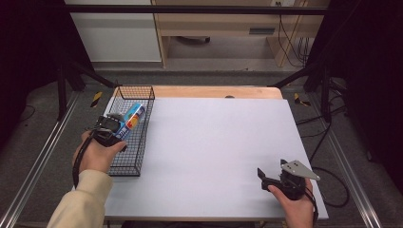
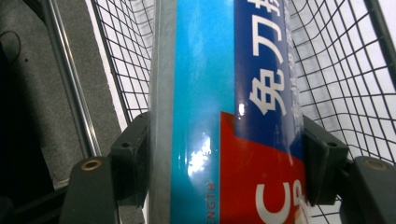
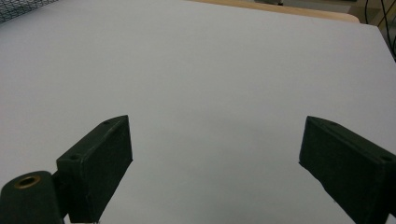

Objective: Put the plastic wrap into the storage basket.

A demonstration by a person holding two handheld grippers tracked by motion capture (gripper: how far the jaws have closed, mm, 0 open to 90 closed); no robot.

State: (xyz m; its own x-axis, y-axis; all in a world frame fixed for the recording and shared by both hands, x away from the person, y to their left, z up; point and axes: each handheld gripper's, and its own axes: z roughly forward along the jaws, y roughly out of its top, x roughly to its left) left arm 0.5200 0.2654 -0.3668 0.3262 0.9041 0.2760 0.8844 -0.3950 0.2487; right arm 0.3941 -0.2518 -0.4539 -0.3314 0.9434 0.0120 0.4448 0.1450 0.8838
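A long box [image 1: 133, 117] printed in light blue, dark blue and red, with white characters, is held over the black wire basket [image 1: 142, 92] at the table's left side. My left gripper [image 1: 117, 126] is shut on the box [image 2: 224, 112]; both black pads press its sides, and basket mesh [image 2: 345, 70] shows behind it. My right gripper [image 1: 266, 178] rests near the table's front right corner. In the right gripper view it [image 3: 215, 154] stands open, jaws wide apart, with bare white tabletop [image 3: 210, 70] between them.
The white tabletop [image 1: 214, 142] stretches between the two hands. A wooden strip [image 1: 214, 91] runs along its far edge. Metal rails [image 1: 43, 152] flank the table, and cables [image 1: 328, 142] lie on the floor at the right.
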